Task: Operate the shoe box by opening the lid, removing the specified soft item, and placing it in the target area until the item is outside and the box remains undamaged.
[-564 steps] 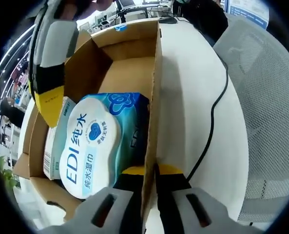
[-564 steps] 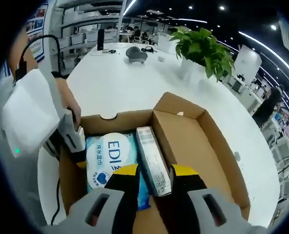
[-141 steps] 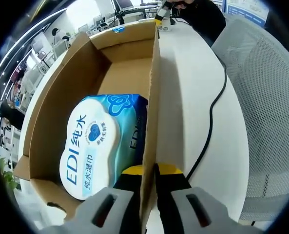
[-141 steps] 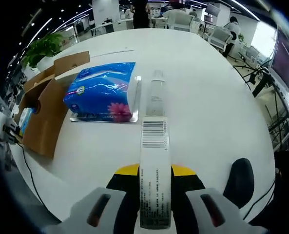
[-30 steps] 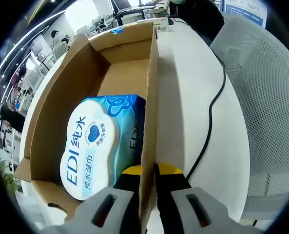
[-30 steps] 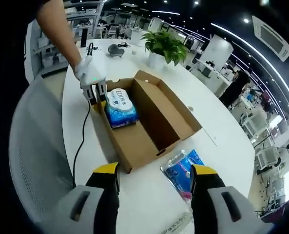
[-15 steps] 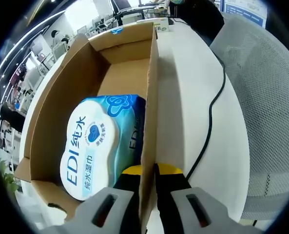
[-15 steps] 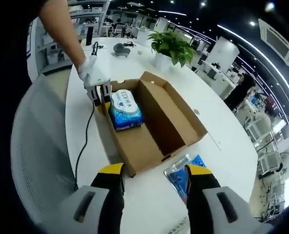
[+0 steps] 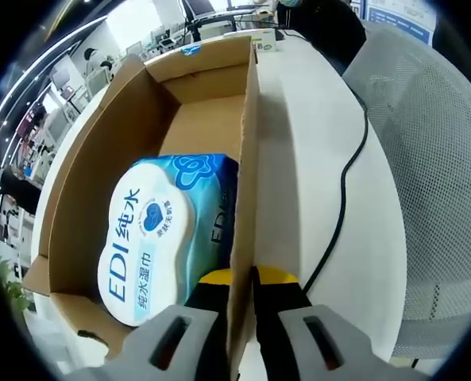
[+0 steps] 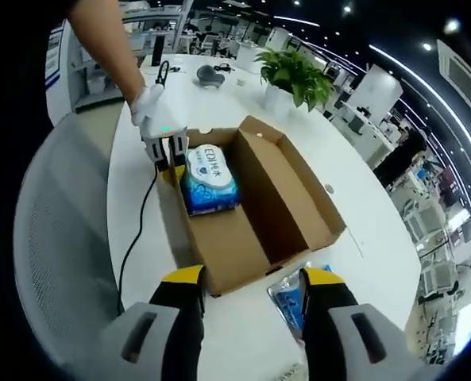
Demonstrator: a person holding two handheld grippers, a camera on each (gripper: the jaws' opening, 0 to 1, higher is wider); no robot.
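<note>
— Looking at the open brown cardboard shoe box (image 10: 255, 210) on the round white table (image 10: 243, 95), where is the soft item?

— The blue and white pack of wet wipes with "EDI" on its label (image 9: 152, 234) lies inside the box, at the end near the left gripper (image 9: 241, 287). In the left gripper view it rests against the side wall.

— And the left gripper, what does it do?

— Its two yellow-tipped jaws are pressed on the box wall, one inside and one outside, so it pinches the cardboard edge. A thin black cable (image 9: 342, 198) runs on the table beside it.

— The right one?

— The right gripper (image 10: 251, 279) hangs above the other end of the box, jaws spread apart, holding nothing. A shiny blue plastic pack (image 10: 287, 298) lies on the table just beside the box, between those jaws in the picture. A green potted plant (image 10: 299, 75) stands far behind.
</note>
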